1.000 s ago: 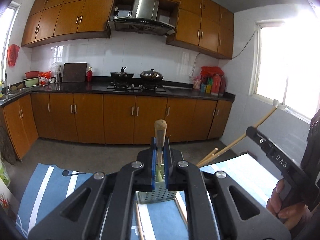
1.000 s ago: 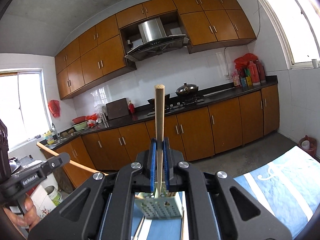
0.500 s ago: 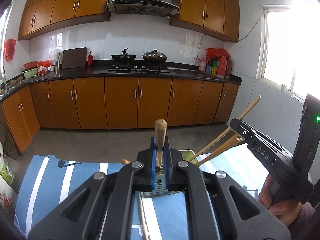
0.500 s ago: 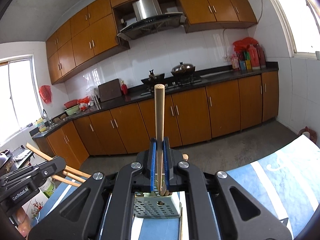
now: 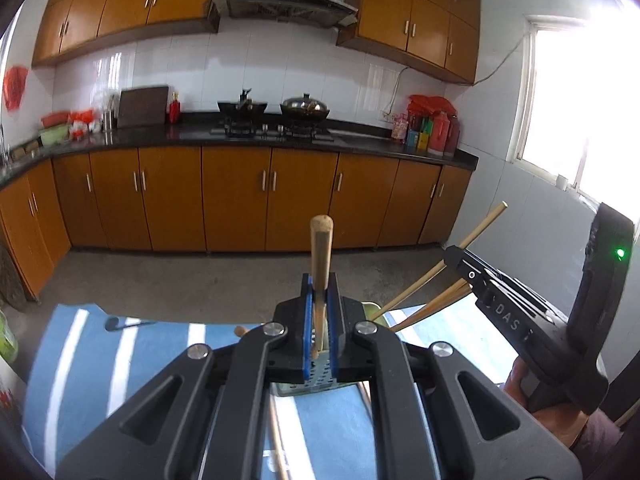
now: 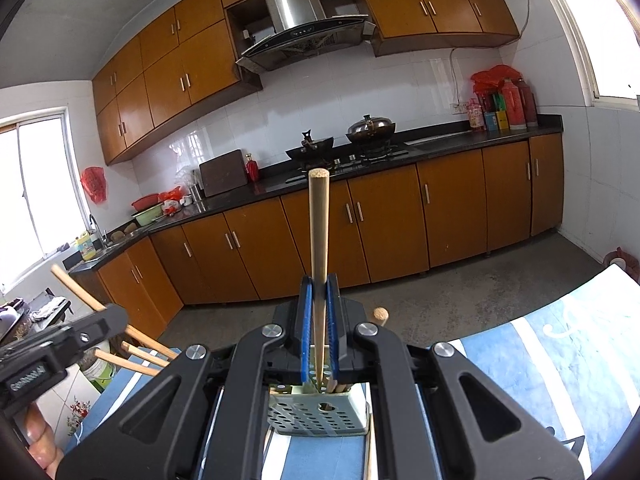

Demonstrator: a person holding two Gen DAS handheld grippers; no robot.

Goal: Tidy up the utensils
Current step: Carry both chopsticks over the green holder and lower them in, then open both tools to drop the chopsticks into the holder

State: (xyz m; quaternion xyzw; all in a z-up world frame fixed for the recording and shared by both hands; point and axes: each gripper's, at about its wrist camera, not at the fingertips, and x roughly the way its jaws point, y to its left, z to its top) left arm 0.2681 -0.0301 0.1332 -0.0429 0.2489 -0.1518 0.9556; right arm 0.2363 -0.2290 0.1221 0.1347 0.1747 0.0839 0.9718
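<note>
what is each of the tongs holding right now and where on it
Left tongs: a wooden stick, pinched near its lower end. Right tongs: a wooden chopstick, pinched low on its shaft, above the perforated holder.

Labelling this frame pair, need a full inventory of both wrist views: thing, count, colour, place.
utensil holder: one, grey-green, perforated, on the cloth below both grippers
wooden stick: one, tan, upright in right hand-held gripper
wooden handle: one, tan, upright in left hand-held gripper
cloth: one, blue with white stripes, on table
woks: two, dark, on stove
cutting board: one, brown, on counter
cabinets: orange-brown, above and below counter
range hood: one, steel
right hand: on its gripper's grip
</note>
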